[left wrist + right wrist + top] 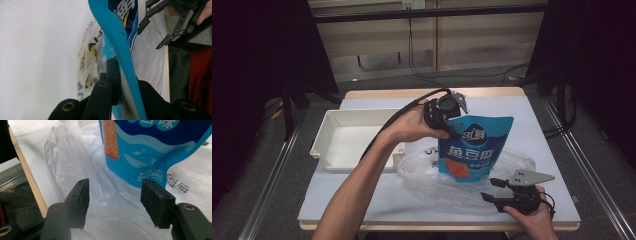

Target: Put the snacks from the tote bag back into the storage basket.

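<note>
A blue snack pouch [472, 150] with white lettering hangs upright over a crumpled clear plastic bag [427, 175] on the white table. My left gripper [450, 127] is shut on the pouch's upper left edge; in the left gripper view the pouch edge [117, 37] runs between the closed jaws of that gripper [120, 75]. My right gripper [488, 190] stands open near the table's front edge, just short of the pouch's bottom. In the right gripper view the right gripper [113, 200] frames the plastic bag [75, 157] and the pouch's lower part [150, 157], touching neither.
A white rectangular tray [327, 145] sits on the left half of the table, beside the person's left forearm. The table's wooden front edge [30, 180] lies close to the right gripper. Cables cross the floor behind the table.
</note>
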The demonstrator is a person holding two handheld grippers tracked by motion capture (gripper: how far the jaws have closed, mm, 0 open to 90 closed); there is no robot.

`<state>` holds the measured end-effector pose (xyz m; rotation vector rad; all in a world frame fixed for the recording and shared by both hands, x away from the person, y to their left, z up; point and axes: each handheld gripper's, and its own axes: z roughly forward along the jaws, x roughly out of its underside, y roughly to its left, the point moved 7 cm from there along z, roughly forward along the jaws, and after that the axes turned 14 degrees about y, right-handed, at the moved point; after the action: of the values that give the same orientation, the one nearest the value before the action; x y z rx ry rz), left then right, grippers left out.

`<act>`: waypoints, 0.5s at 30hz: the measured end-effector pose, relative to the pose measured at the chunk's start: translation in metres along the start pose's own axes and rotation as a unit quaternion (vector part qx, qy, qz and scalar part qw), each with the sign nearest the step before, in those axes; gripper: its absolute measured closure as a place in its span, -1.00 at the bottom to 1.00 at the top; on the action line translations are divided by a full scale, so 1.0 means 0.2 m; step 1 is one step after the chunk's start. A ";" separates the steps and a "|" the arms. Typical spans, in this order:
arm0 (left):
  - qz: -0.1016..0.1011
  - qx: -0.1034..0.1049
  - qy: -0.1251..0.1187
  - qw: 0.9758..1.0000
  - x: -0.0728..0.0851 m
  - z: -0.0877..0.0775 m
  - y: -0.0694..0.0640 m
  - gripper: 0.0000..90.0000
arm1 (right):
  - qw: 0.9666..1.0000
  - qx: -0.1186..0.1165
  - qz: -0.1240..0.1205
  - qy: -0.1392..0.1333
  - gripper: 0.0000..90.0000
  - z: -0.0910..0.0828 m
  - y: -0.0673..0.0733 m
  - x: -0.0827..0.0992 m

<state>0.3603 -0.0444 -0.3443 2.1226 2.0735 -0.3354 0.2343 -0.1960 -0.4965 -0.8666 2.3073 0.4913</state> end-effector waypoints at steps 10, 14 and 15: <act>0.004 -0.006 0.003 1.000 -0.01 0.00 0.01 0.92 | 1.000 -0.004 -0.003 0.005 -0.10 0.01 0.01 0.00; 0.007 -0.001 0.003 1.000 -0.02 0.01 0.00 0.85 | 1.000 -0.004 -0.002 0.005 -0.10 0.01 0.00 0.00; 0.006 -0.001 0.001 1.000 -0.03 0.01 0.00 0.84 | 1.000 -0.004 -0.003 0.005 -0.11 0.01 0.00 0.00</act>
<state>0.3611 -0.0503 -0.3441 2.1344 2.0618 -0.3299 0.2350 -0.1937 -0.4984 -0.8805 2.3133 0.4951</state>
